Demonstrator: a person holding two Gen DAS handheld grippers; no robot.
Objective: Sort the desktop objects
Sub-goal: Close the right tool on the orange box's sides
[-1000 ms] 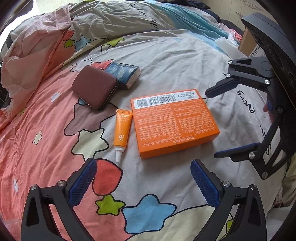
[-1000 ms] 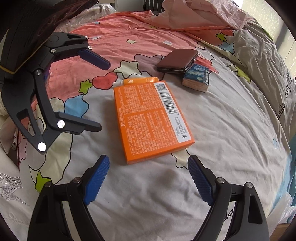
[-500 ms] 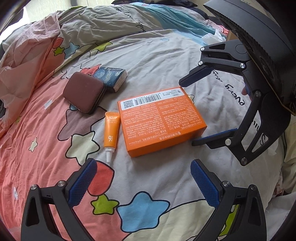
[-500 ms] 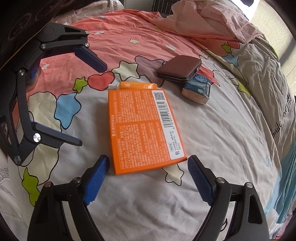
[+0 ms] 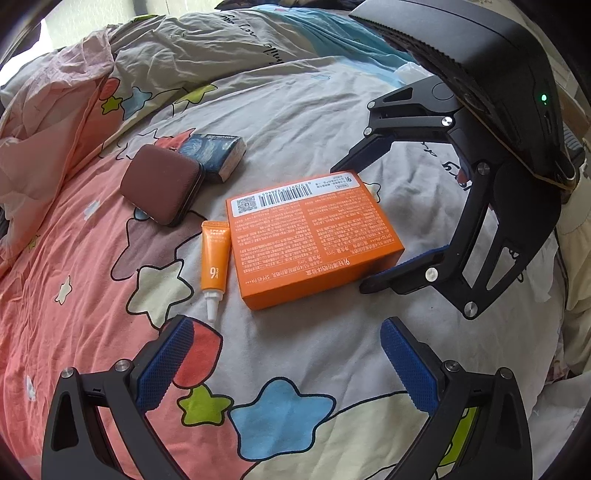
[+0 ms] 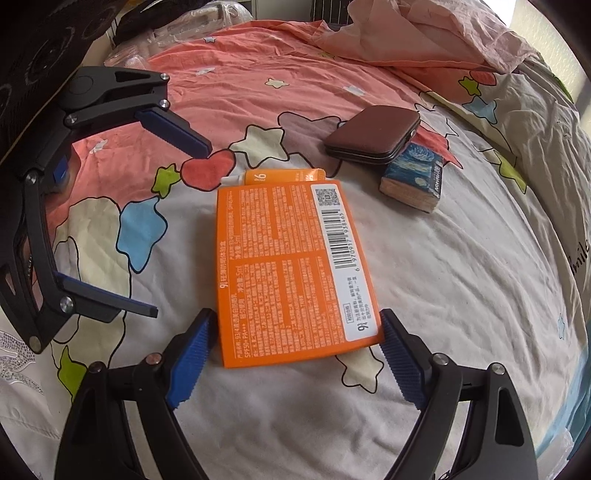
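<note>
Now the wide-open right gripper (image 6: 295, 347) straddles the flat orange cardboard box's (image 6: 291, 266) near edge; the left gripper (image 5: 286, 363) hangs open over bare star-patterned bedsheet (image 5: 332, 125)

Spread wall to wall with a star-printed quilt (image 5: 295, 122), salmon pink toward 9 o'clock, pale grey toward 3; printed at 6 o'clock with a blue star (image 5: 280, 406); heaped at 10 o'clock with a crumpled pale pink cloth (image 5: 44, 122); folded at 12 o'clock into grey lettered bedding (image 5: 229, 40); in the right wrist view, backed at 11 o'clock by clear plastic bags (image 6: 207, 18).
</note>
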